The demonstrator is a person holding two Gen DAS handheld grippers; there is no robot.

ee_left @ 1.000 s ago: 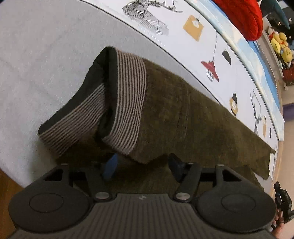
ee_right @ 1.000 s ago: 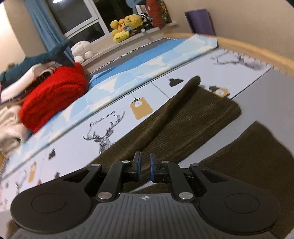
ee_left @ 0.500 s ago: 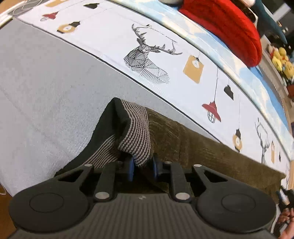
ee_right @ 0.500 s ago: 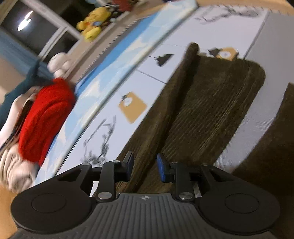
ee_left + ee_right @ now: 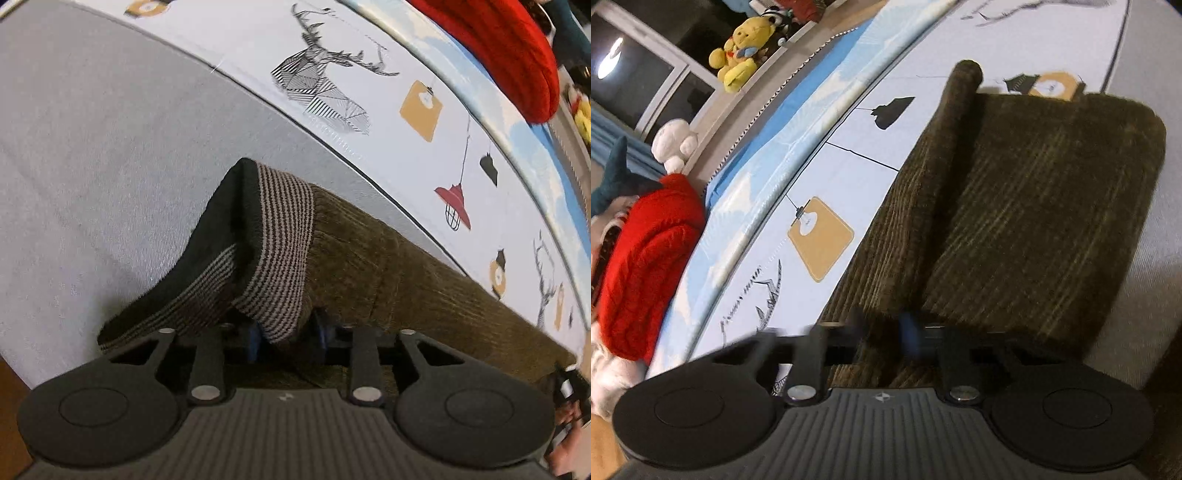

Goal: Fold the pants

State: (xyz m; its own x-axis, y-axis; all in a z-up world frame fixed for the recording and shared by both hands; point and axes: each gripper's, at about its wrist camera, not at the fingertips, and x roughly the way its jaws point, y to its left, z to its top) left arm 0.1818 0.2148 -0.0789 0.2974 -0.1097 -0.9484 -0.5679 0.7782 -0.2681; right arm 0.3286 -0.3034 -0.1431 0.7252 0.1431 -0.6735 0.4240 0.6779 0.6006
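Observation:
Brown corduroy pants [image 5: 406, 280] lie across a grey mat [image 5: 92, 147] and a printed sheet. Their striped waistband [image 5: 280, 258] is bunched up and lifted. My left gripper [image 5: 288, 336] pinches the waistband's lower edge between its blue pads, and its jaws are opening slightly. In the right wrist view the folded leg end [image 5: 1034, 206] lies flat with a rolled edge [image 5: 964, 85] along its left side. My right gripper [image 5: 882, 328] is low over the leg and blurred. Its jaws are closing with a ridge of the fabric between the pads.
A red knitted bundle [image 5: 498, 48] [image 5: 646, 266] sits at the far side of the printed sheet [image 5: 321, 92]. Plush toys [image 5: 738, 55] line a ledge by the window. A hand with the other gripper [image 5: 569, 391] shows at the left view's right edge.
The left jaws went from wide open to closed on the waistband and raised it. The right gripper dropped to the pants leg, rolled, opened, then closed over a fabric ridge.

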